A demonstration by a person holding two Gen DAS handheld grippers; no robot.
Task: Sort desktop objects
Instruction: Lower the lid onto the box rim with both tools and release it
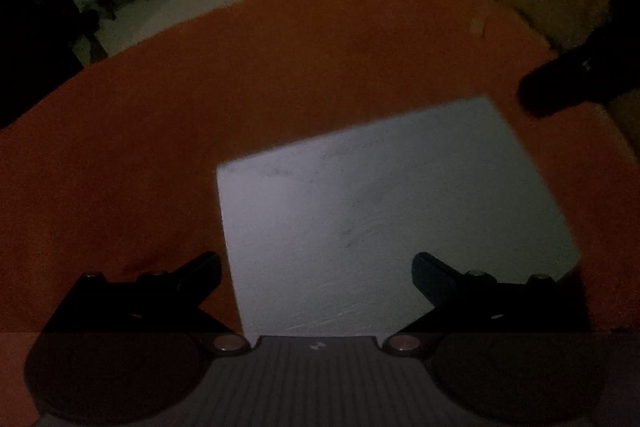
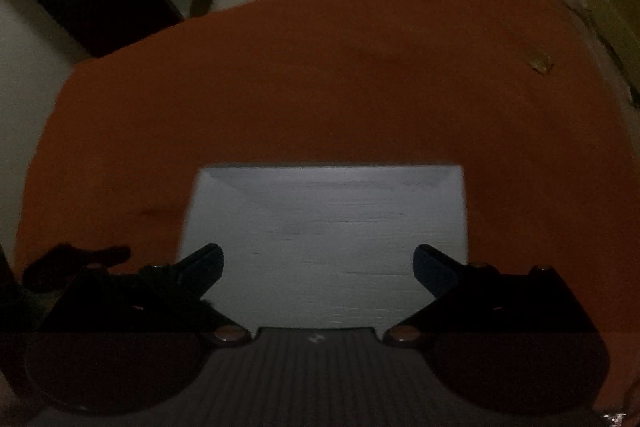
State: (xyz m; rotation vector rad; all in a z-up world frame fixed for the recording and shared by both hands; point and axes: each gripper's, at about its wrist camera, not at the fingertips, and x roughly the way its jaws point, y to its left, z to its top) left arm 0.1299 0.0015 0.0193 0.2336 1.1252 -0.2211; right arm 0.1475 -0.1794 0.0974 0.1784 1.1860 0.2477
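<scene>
flat pale rectangular board (image 1: 380, 211) on fuzzy orange cloth (image 1: 200, 99); left gripper (image 1: 316, 267) and right gripper (image 2: 318, 263) fingers apart.

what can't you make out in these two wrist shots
- Left wrist view: dark shape at the right edge, cut off and unlit; identity unclear.
- Right wrist view: small object on the orange cloth, too small and dim to name.
- Both views: near edge of the white tray, hidden by each hand-held gripper's body.

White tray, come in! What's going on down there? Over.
Left gripper open, empty. Right gripper open, empty. White tray bare on orange cloth. Small object far right, nothing blocking.
</scene>
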